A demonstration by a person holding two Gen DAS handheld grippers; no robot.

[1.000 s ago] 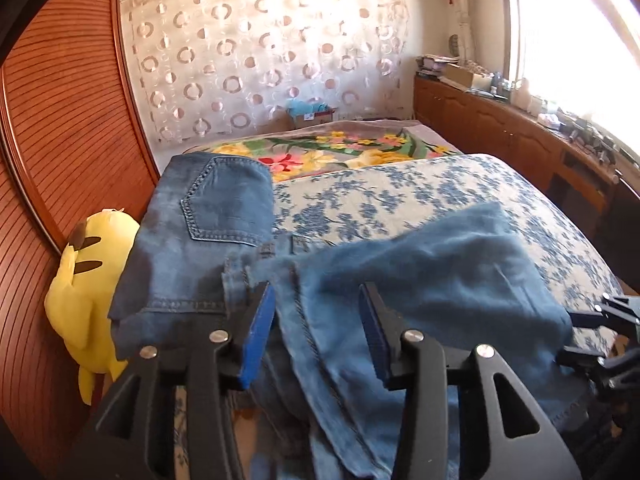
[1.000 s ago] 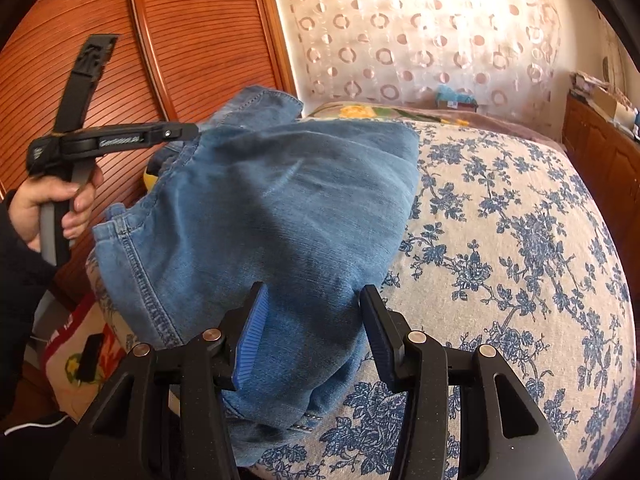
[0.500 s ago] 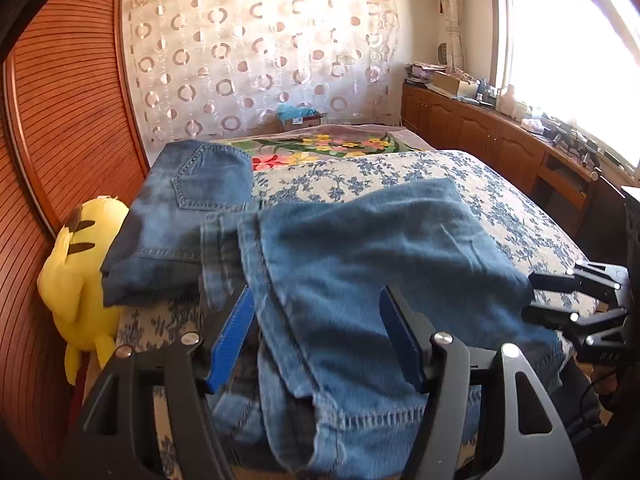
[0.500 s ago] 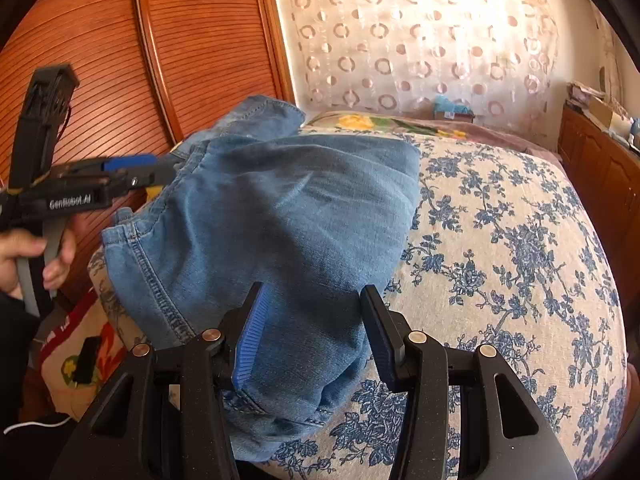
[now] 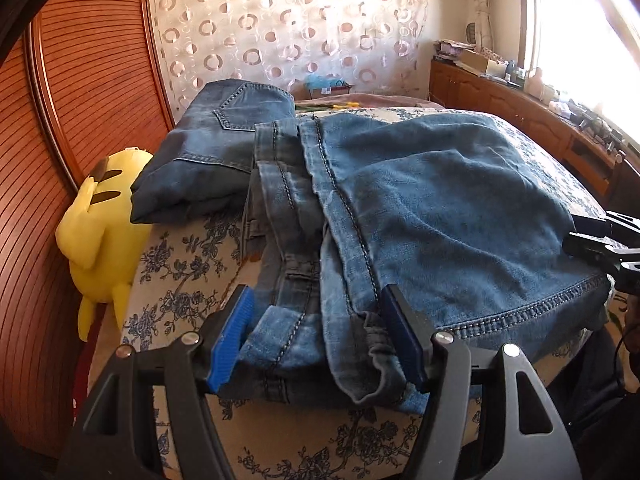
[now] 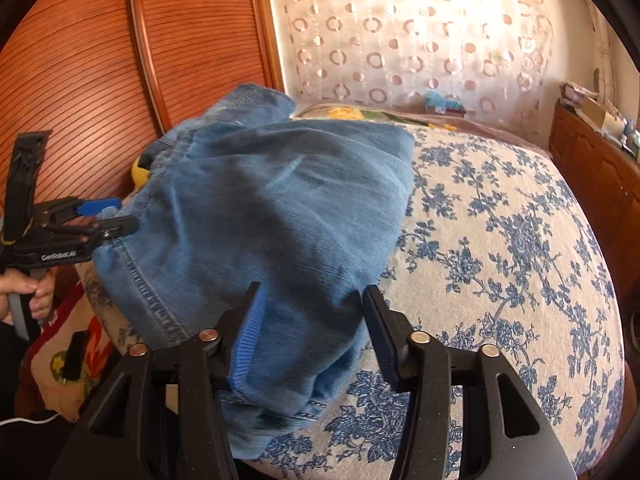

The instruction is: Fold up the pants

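Both tools' jaws just widened, straddling pants (image 5: 420,208).

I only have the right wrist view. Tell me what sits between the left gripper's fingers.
Observer: The left gripper has just been opening; the bunched edge of the light jeans lies between its fingers, on the bed.
Operator: Report what lies beyond those jeans.
Observer: A darker folded pair, back pocket up, at their far left.
Operator: Name what is left of that pair.
Observer: A yellow plush toy, against the bed's edge.
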